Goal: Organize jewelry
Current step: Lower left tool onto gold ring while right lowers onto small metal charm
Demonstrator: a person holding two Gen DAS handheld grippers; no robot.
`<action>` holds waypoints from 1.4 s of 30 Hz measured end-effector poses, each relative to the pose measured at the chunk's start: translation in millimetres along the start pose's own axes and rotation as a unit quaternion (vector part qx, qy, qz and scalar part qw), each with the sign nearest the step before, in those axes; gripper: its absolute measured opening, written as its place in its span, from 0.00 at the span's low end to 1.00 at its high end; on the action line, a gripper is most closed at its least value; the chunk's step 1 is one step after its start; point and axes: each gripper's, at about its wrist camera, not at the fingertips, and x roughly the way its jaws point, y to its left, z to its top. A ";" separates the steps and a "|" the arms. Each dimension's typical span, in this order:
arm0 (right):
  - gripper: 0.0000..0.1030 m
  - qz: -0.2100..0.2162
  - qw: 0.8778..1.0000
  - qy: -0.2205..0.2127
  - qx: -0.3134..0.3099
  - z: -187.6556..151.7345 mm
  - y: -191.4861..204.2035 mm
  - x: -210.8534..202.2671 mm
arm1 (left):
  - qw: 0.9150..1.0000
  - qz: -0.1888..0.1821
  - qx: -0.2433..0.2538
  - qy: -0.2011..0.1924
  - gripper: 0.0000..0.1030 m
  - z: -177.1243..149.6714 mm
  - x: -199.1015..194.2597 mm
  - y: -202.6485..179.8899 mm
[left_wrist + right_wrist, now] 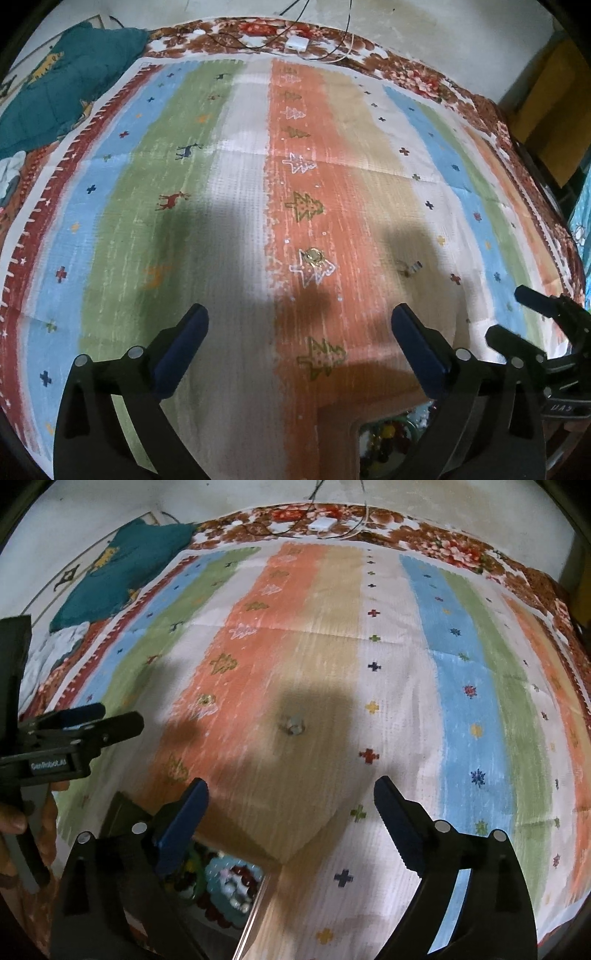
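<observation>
While you are hovering over the striped cloth (240,184), these are the points where things could be slipping

left gripper (299,325): you are holding it spread wide with nothing between the jaws, tilted down at the cloth

right gripper (291,797): you are keeping this one wide apart too, grasping nothing; it is showing at the edge of the left view as well

gold piece (313,256): it is lying on the orange stripe, ahead of the left jaws and apart from them; being small and flat, it is likely sliding away if your pads are coming down off-centre

silver piece (294,725): it is sitting in shadow ahead of the right jaws, on the tan stripe; the dimness is making its shape hard to judge, so you are risking a pinch of cloth instead

cloth: it is lying loose with fold creases, so a low grab is probably bunching it and flicking both pieces

clear box (236,882): it is resting at the near edge, below the jaws, holding coloured beads; a wrist dipping low is in danger of knocking it

crowding: your two tools are working near each other, so converging reaches are risking a clash
</observation>
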 end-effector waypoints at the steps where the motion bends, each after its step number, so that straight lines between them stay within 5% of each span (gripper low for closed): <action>1: 0.90 -0.004 1.000 -0.001 0.002 2.1 -1.3 2.0 | 1.000 0.004 0.003 0.000 0.94 1.2 2.3 -0.4; 13: 0.91 -0.039 0.999 0.021 0.006 19.6 -4.4 31.3 | 0.999 0.020 0.021 0.016 0.94 18.5 26.4 -1.4; 33: 0.91 -0.026 0.998 0.057 0.020 37.3 -13.0 71.2 | 0.998 0.017 0.035 0.043 0.93 33.5 61.1 -2.9; 42: 0.91 -0.022 0.998 0.062 0.011 40.4 -10.9 88.4 | 0.997 0.012 0.055 0.062 0.71 38.9 77.1 -10.7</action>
